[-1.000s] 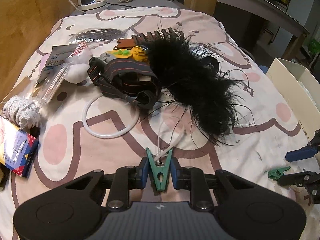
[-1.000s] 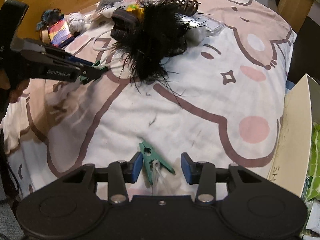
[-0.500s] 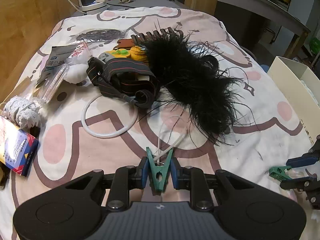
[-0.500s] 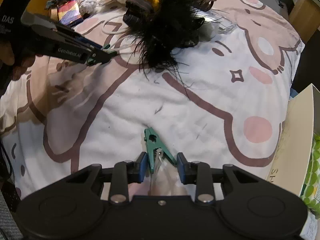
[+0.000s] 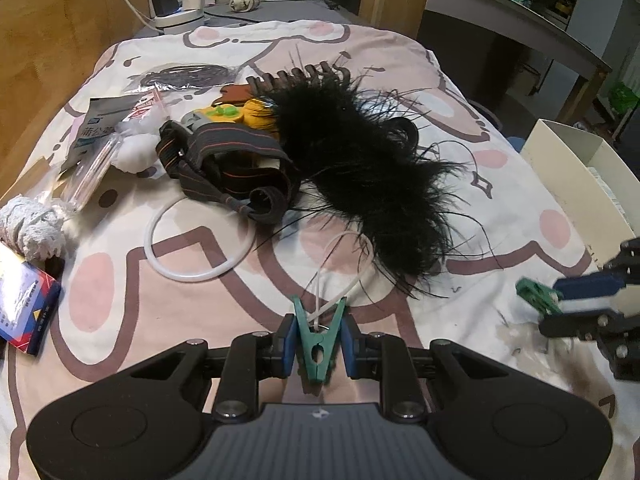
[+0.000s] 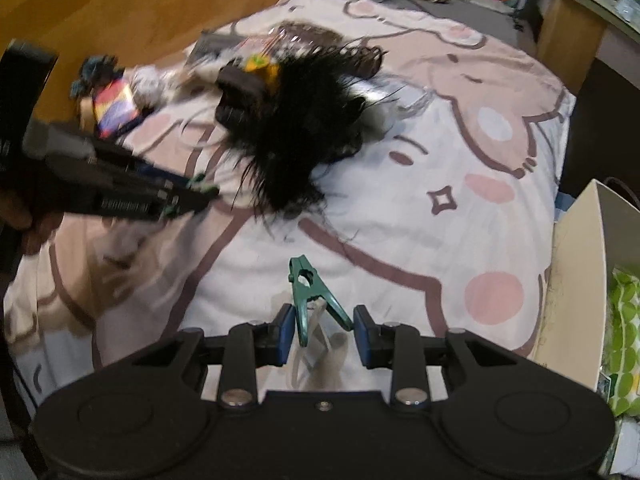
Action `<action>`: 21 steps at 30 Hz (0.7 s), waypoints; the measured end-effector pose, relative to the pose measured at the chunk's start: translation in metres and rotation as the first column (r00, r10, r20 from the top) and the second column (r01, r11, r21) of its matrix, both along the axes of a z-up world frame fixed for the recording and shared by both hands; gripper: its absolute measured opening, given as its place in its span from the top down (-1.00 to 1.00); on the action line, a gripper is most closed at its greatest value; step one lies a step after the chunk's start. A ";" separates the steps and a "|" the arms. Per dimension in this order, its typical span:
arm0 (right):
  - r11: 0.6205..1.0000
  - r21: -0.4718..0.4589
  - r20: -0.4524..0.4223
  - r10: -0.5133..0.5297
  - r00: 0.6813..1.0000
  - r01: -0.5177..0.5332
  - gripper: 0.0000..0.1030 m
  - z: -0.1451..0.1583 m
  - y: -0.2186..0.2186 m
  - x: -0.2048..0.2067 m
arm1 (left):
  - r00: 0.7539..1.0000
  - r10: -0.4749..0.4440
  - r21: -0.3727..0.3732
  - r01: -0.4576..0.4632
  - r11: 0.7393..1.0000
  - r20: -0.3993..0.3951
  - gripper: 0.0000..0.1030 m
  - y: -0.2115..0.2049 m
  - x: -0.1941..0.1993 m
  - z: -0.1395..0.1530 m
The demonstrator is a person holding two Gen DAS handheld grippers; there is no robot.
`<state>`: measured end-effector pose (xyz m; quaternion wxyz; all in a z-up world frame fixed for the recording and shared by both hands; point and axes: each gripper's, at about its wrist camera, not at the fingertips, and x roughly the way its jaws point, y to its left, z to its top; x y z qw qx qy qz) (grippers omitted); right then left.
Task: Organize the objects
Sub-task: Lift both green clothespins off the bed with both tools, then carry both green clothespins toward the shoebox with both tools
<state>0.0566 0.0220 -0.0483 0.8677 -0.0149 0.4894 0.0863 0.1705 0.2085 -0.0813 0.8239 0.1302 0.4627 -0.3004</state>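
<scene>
L gripper [image 5: 318, 346] & R gripper [image 6: 324, 334] each pinch a green clip [image 5: 318, 344] betw pads.

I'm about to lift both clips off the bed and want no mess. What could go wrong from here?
1. A thin white cord runs from the green clip in the left tongs toward the black feather boa; lifting may drag feathers along.
2. The right tongs squeeze the other green clip by its handles, so it could open and drop the clear piece it holds.
</scene>
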 end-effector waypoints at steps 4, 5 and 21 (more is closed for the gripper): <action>1.000 0.030 0.000 -0.005 1.000 0.005 0.37 0.001 -0.001 0.001 | 1.000 -0.026 -0.006 0.026 1.000 -0.011 0.53 -0.003 -0.004 0.001; 1.000 0.017 0.003 -0.010 1.000 0.010 0.37 0.001 0.000 0.002 | 0.999 -0.031 -0.007 0.031 0.999 -0.013 0.53 -0.004 -0.006 0.001; 0.995 0.003 0.066 -0.102 0.993 0.102 0.37 0.013 -0.007 -0.002 | 0.990 -0.132 -0.059 0.135 0.989 0.055 0.53 -0.025 -0.045 0.030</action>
